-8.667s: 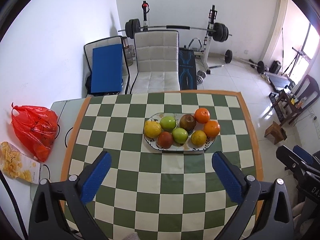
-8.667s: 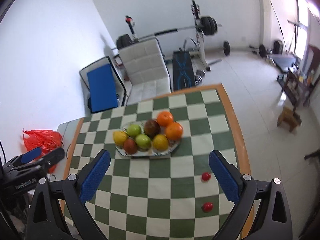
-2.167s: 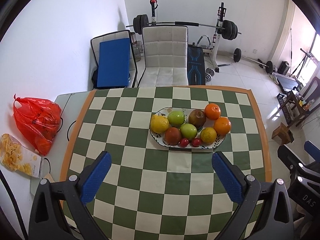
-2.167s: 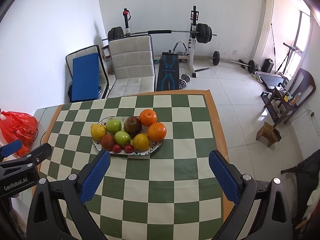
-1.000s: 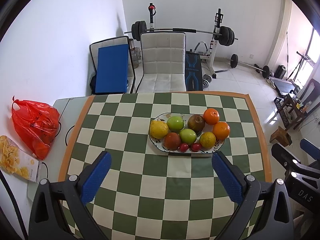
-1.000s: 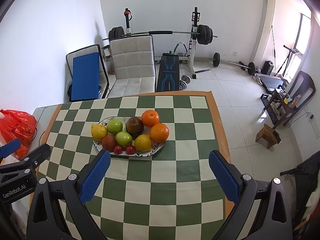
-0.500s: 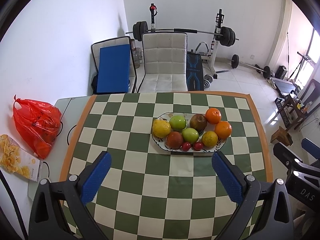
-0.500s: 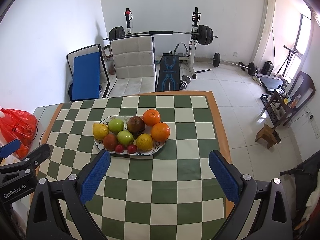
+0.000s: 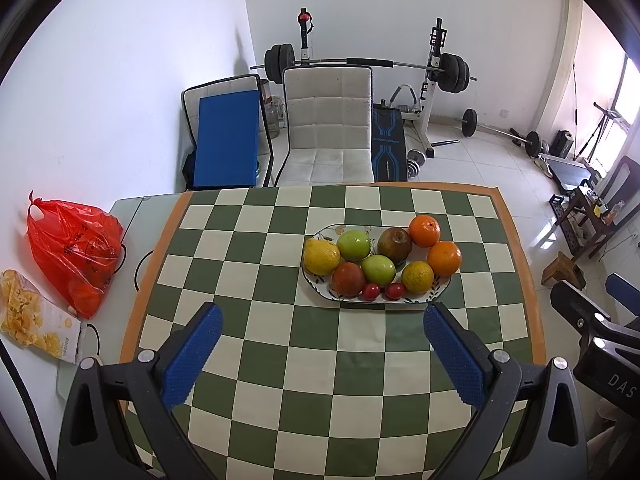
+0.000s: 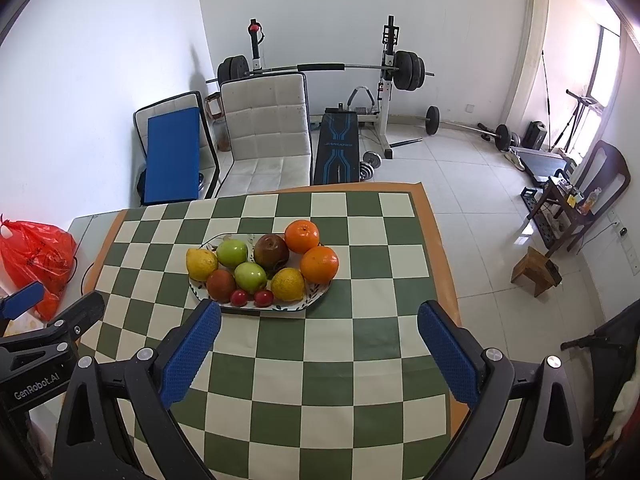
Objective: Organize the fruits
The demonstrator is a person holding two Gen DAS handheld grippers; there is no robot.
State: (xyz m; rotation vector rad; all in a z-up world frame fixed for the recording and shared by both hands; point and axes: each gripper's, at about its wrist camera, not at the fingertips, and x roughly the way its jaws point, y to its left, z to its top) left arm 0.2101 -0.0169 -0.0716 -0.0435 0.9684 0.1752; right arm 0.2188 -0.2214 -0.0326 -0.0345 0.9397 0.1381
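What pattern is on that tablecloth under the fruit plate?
The tablecloth is a green and cream checkerboard with an orange border, clearest in the left wrist view; the plate sits on it.

A red bag [image 9: 72, 252] and a snack packet [image 9: 36, 322] lie left of the checked worktop [image 9: 280, 360], with a white chair [image 9: 328, 128], blue mat [image 9: 226, 138] and barbell rack [image 9: 436, 80] behind.
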